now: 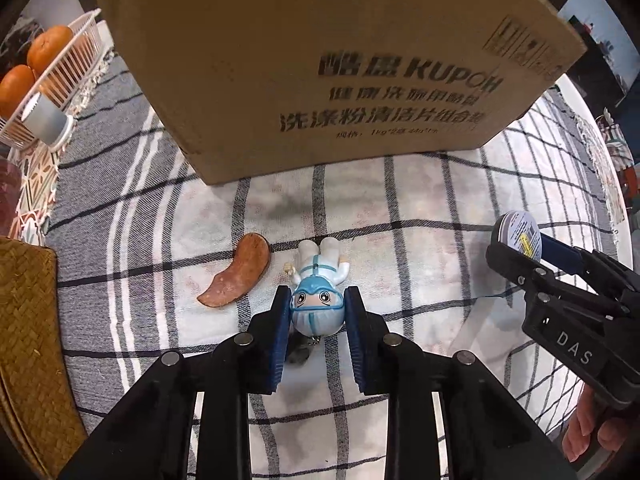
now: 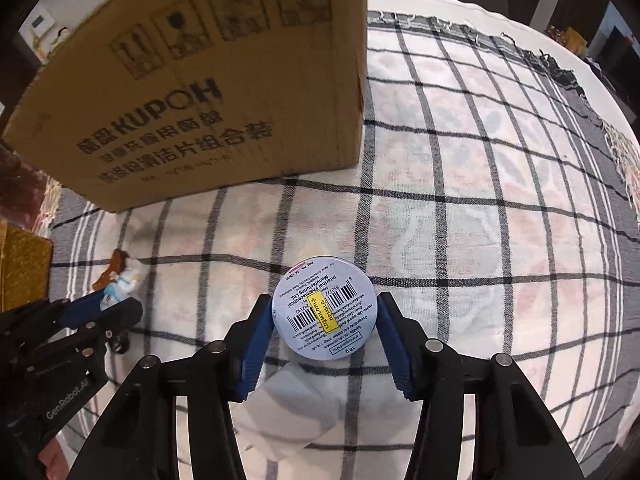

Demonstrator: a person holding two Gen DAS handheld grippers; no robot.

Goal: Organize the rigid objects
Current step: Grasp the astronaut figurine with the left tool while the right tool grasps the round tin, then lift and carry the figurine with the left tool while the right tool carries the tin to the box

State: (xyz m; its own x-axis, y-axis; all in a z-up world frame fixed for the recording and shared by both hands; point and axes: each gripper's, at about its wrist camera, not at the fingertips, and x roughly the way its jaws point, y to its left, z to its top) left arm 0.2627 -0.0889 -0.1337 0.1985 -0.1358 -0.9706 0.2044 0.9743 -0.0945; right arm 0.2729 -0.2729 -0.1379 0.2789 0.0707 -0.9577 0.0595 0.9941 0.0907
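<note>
A small figurine (image 1: pixel 318 294) in a white and blue protective suit lies on the checked cloth, and my left gripper (image 1: pixel 318 312) is shut on its round head. Its legs point toward the cardboard box (image 1: pixel 320 60). My right gripper (image 2: pixel 325 316) is shut on a round silver tin (image 2: pixel 325 310) with a barcode label, its blue pads pressing both sides. In the left wrist view the tin (image 1: pixel 520 234) and the right gripper (image 1: pixel 532 256) show at the right edge. From the right wrist view, the left gripper (image 2: pixel 112 304) and the figurine (image 2: pixel 126 280) appear at the left.
A brown curved piece (image 1: pixel 238 276) lies left of the figurine. A white wire basket (image 1: pixel 60 80) holding oranges (image 1: pixel 48 48) stands at the far left, with a grey cup (image 1: pixel 46 120) beside it. A woven mat (image 1: pixel 28 340) lies at the left edge. The checked cloth (image 2: pixel 480 200) stretches to the right.
</note>
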